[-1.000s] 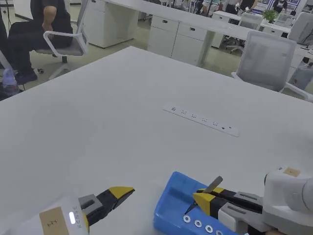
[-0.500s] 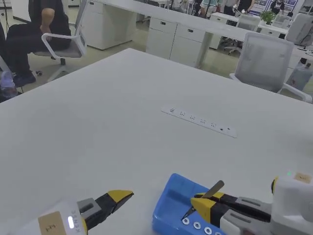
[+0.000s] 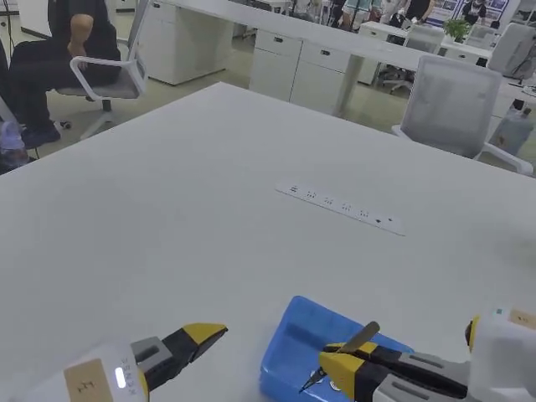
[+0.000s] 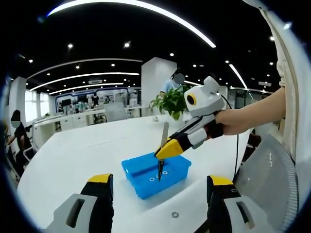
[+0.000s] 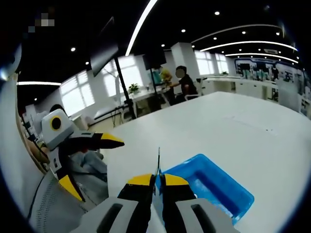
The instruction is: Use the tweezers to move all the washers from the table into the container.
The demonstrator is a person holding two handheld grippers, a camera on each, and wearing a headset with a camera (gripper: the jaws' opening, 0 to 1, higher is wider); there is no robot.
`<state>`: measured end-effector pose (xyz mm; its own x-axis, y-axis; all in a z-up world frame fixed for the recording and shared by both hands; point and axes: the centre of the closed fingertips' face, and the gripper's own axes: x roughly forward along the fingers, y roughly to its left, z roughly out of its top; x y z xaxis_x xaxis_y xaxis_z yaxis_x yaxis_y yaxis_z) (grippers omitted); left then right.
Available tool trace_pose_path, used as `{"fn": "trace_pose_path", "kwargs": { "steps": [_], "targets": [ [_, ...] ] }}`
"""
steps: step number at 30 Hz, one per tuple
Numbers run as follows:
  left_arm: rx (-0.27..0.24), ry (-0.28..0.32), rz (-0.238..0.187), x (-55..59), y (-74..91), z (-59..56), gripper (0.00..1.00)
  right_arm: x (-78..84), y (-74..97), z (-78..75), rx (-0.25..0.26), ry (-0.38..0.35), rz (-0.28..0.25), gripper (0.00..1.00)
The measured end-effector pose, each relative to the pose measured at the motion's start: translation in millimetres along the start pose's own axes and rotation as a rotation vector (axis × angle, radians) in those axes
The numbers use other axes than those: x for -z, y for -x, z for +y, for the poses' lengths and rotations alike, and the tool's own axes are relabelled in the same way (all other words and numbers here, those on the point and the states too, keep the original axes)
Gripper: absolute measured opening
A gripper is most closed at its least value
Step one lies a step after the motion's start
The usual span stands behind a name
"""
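The tweezers [image 3: 362, 337] now sit lower over the container [image 3: 289, 335], my right gripper [image 3: 335, 362] fingers clamping them; my left gripper [image 3: 201, 339] fingers are spread wide, empty.

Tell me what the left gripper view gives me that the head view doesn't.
Left gripper view: one washer lying on the table just outside the blue container, and the person's forearm behind the right gripper. Head view: a power strip further across the table. Both: the right gripper holding tweezers, tips down in the container.

Washers [image 4: 165, 172] inside the container [image 3: 289, 339], a lone washer [image 4: 175, 214] on the table [image 3: 167, 226] beside it, power strip [image 3: 342, 207] well behind.
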<state>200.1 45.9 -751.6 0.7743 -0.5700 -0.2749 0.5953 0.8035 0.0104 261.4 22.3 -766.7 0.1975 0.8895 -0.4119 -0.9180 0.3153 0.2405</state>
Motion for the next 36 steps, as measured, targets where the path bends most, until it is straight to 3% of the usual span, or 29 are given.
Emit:
{"fn": "trace_pose_path", "kwargs": {
  "steps": [18,36],
  "targets": [
    [0.004,-0.001,0.000,0.2,-1.2,-1.0,0.79,27.6,-9.6,24.3,-0.065,-0.033,0.058,0.03],
    [0.004,-0.002,0.000,0.4,-1.4,-0.9,0.79,54.7,-18.0,37.9,-0.100,-0.060,0.119,0.03]
  ]
}}
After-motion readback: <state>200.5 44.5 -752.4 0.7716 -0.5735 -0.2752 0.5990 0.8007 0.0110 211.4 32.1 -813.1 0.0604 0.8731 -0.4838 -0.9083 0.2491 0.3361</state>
